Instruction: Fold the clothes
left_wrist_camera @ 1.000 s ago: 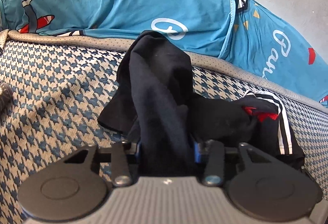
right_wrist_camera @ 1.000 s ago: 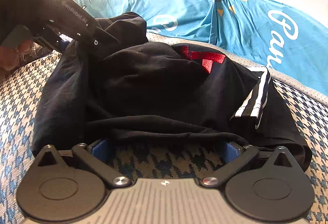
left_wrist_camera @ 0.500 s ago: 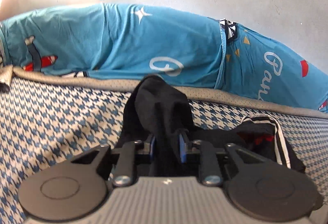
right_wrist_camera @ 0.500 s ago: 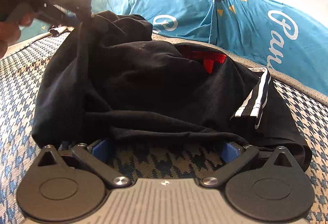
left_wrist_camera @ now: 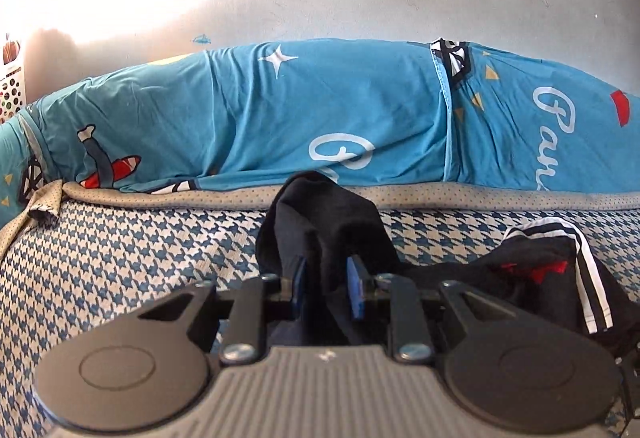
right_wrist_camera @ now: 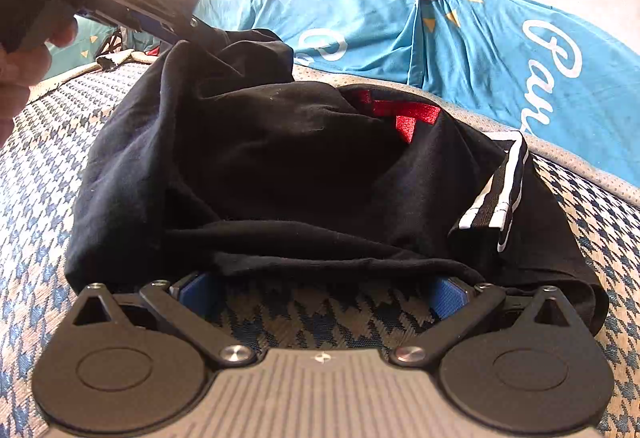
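Blue-and-cream houndstooth bedding (right_wrist_camera: pixel 48 165) fills my view, a turquoise printed cover (left_wrist_camera: pixel 328 117) bunched along its far edge. On it lies the black garment (right_wrist_camera: pixel 280 173), white-striped cuff (right_wrist_camera: pixel 504 189) to the right. My left gripper (left_wrist_camera: pixel 325 278) has just been closing; its fingers now pinch a raised fold of that black cloth. My right gripper (right_wrist_camera: pixel 320 292) sits at the near hem, fingers spread wide, gripping nothing.

Left gripper (left_wrist_camera: pixel 327 280): black linkage arms, silver screws, round black discs behind blue pads (left_wrist_camera: pixel 356 288), ribbed grey body. Right gripper (right_wrist_camera: pixel 320 288): same build. Dark sleeve, perhaps, behind hand (right_wrist_camera: pixel 24 65).
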